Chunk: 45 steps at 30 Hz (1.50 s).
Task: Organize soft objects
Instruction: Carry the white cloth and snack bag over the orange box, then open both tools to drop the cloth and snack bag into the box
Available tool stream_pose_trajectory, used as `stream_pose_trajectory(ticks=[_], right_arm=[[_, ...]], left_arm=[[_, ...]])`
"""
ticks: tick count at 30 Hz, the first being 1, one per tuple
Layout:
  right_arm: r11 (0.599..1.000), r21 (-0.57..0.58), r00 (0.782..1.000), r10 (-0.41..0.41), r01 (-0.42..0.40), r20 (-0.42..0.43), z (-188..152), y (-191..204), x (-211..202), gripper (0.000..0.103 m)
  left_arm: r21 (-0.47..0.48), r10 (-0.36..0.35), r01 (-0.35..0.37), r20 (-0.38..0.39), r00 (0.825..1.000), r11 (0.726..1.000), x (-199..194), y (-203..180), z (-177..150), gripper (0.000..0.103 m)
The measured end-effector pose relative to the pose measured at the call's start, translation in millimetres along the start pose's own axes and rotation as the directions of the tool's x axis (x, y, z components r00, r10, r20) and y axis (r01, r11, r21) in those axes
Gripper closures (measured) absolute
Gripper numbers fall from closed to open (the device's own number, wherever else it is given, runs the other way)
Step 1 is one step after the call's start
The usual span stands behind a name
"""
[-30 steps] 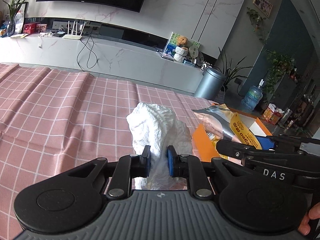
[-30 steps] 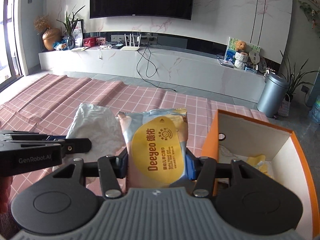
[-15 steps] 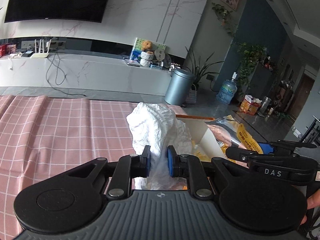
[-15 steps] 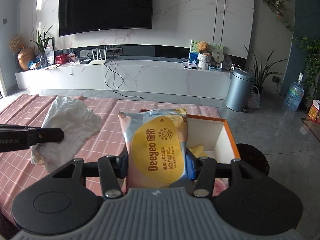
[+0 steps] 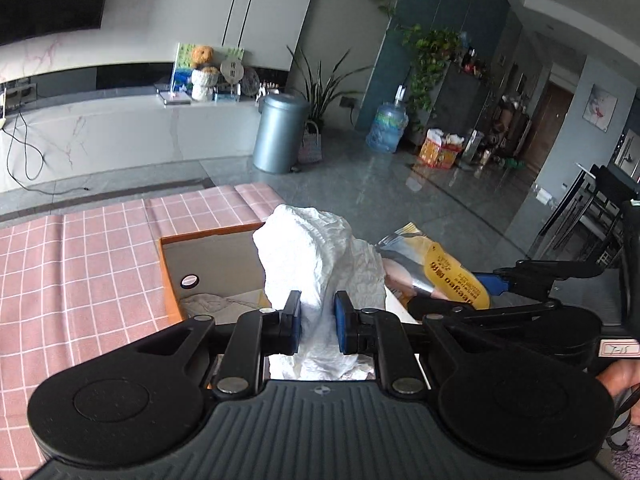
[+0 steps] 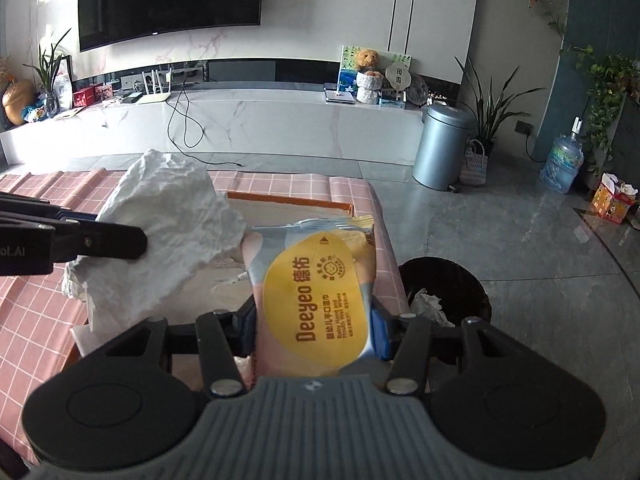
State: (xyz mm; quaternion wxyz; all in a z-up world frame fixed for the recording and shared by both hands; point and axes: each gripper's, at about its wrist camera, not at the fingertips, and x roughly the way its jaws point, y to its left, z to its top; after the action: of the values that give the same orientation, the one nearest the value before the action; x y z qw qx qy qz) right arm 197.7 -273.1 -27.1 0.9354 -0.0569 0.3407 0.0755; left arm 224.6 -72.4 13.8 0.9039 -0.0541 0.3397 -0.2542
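**Soft items held over the orange box, release not yet made**

Crumpled white plastic bag point(image 5: 316, 256) hangs pinched in the left hand-held gripper point(image 5: 317, 328), its jaws drawn close on the thin material, above the open orange cardboard box point(image 5: 208, 236). Just right of it, also over the box, the pastel wet-wipes pack with its yellow oval label point(image 6: 316, 300) sits clamped across its width in the right hand-held gripper point(image 6: 314, 334).

The box stands at the edge of the pink checked tabletop point(image 5: 72, 264), with a black waste bin point(image 6: 444, 284) on the floor right beside it. Released too far right, the pack would likely miss the box and fall into that bin. The light bag may cling to the pads or drape over the box wall instead of dropping in.
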Motion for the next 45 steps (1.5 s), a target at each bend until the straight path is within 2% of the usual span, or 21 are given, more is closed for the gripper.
stream_pose_trajectory(ticks=[3,9,15,18,20,26,29,32,35,37,39,45], right_arm=[[1.0,0.004,0.999,0.017,-0.016,-0.03,7.7,-5.9,20.8,0.05],[0.998,-0.048,0.996,0.035,-0.039,-0.086,17.4,-0.6,63.0,0.05],[0.987,-0.159,0.995,0.021,-0.037,-0.103,26.5,20.9,92.4,0.05],[0.969,-0.244,0.994,-0.003,-0.024,-0.108,27.4,33.8,104.6,0.05],[0.964,-0.262,0.992,0.008,-0.042,-0.126,28.8,38.3,111.5,0.05],[0.963,-0.267,0.981,-0.004,-0.049,-0.196,26.6,42.7,137.1,0.05],[0.959,-0.28,0.98,-0.012,-0.045,-0.2,25.5,45.2,140.5,0.05],[0.957,-0.286,0.976,-0.018,-0.046,-0.215,25.7,46.5,143.7,0.049],[0.957,-0.285,0.973,-0.021,-0.046,-0.229,24.0,46.8,143.1,0.047],[0.949,-0.313,0.976,-0.038,-0.032,-0.213,22.5,49.5,138.9,0.041],[0.938,-0.347,0.979,-0.054,-0.017,-0.195,22.7,52.5,132.7,0.037],[0.924,-0.382,0.985,-0.085,0.021,-0.15,27.8,48.7,105.8,0.036]], left_arm=[[0.002,0.01,-0.01,-0.043,0.999,1.0,18.2,9.5,10.4,0.084],[0.09,0.081,-0.071,-0.11,0.991,0.993,48.2,10.2,22.6,0.084],[0.178,0.18,-0.15,-0.168,0.969,0.972,66.9,14.2,16.6,0.084],[0.24,0.225,-0.177,-0.187,0.956,0.954,71.5,10.7,9.2,0.083],[0.271,0.256,-0.198,-0.197,0.947,0.942,73.4,8.2,6.7,0.083],[0.256,0.276,-0.218,-0.221,0.935,0.942,83.5,10.4,5.4,0.079],[0.268,0.286,-0.226,-0.21,0.935,0.937,83.9,8.6,4.1,0.073],[0.252,0.277,-0.219,-0.224,0.934,0.943,85.2,11.6,3.8,0.07],[0.26,0.284,-0.225,-0.22,0.933,0.939,82.8,12.9,2.8,0.059],[0.265,0.279,-0.22,-0.209,0.937,0.939,78.3,11.1,2.3,0.036],[0.28,0.275,-0.218,-0.186,0.943,0.935,72.6,8.8,2.6,0.029],[0.301,0.294,-0.246,-0.125,0.948,0.921,52.1,1.5,8.4,0.025]])
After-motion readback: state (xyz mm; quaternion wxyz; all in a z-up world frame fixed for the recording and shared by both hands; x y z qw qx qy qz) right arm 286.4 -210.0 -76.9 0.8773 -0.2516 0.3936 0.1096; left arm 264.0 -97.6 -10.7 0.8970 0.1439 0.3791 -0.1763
